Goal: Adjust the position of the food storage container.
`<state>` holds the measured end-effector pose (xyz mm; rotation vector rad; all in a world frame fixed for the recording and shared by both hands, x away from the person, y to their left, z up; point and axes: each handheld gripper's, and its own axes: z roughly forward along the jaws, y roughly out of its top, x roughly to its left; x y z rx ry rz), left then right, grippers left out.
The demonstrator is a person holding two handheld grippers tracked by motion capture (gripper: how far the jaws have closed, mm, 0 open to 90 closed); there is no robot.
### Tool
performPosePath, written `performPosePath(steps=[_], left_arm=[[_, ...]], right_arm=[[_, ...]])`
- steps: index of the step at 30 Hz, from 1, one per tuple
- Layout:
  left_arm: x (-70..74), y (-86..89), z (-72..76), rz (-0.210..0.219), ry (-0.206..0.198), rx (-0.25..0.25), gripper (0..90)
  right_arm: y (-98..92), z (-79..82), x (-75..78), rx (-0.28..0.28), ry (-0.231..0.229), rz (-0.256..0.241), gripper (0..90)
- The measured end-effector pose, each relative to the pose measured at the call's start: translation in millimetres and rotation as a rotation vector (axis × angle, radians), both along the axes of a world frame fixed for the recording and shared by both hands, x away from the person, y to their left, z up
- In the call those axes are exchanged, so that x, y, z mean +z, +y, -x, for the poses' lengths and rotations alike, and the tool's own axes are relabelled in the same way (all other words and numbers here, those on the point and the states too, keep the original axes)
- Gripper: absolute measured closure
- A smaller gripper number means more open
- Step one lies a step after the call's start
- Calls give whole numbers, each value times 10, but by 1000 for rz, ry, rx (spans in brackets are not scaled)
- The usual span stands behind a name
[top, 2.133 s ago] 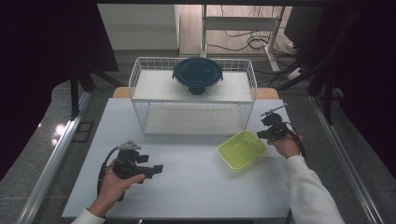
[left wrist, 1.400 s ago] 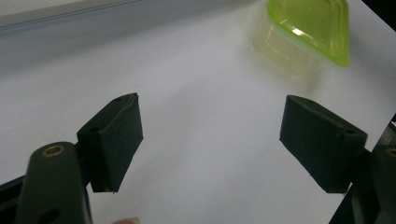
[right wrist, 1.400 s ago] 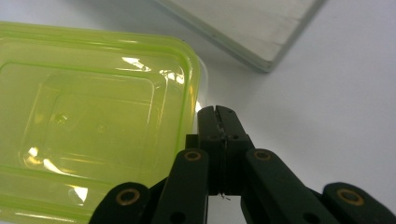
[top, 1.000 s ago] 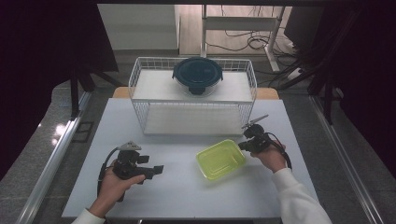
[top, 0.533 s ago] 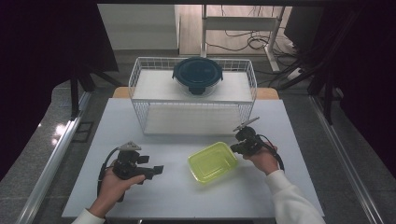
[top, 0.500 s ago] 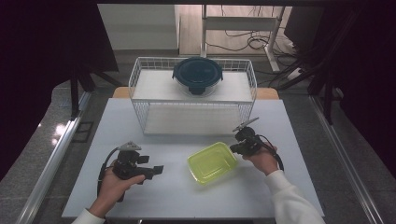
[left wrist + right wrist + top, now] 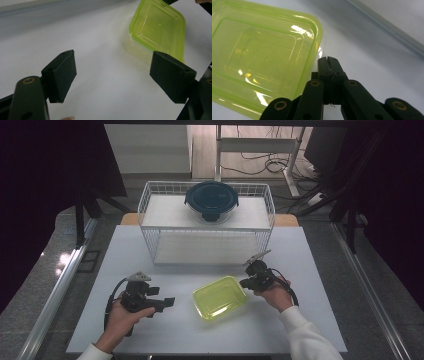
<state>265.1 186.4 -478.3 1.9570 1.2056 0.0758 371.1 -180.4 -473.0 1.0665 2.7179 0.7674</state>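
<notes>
R gripper (image 7: 327,60) jaws together, beside green container (image 7: 220,296); L gripper (image 7: 112,72) agape

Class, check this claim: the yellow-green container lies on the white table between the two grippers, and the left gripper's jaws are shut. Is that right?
Not quite. The left gripper has its jaws wide open, as the left gripper view shows. The yellow-green container does lie on the white table between the grippers.

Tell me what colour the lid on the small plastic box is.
Translucent yellow-green; the lid shows best in the right gripper view.

Two containers (image 7: 220,296) (image 7: 212,201) (one basket (image 7: 150,200))
</notes>
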Motion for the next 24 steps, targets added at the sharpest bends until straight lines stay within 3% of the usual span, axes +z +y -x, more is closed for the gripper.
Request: performPosePath(steps=[13,24], left_arm=[[-11,21,17,0,5,7,210],[-19,33,12,2,8,9,210]], right_arm=[[132,253,-67,78,44,5,890],[161,372,-80,103,53,7,890]])
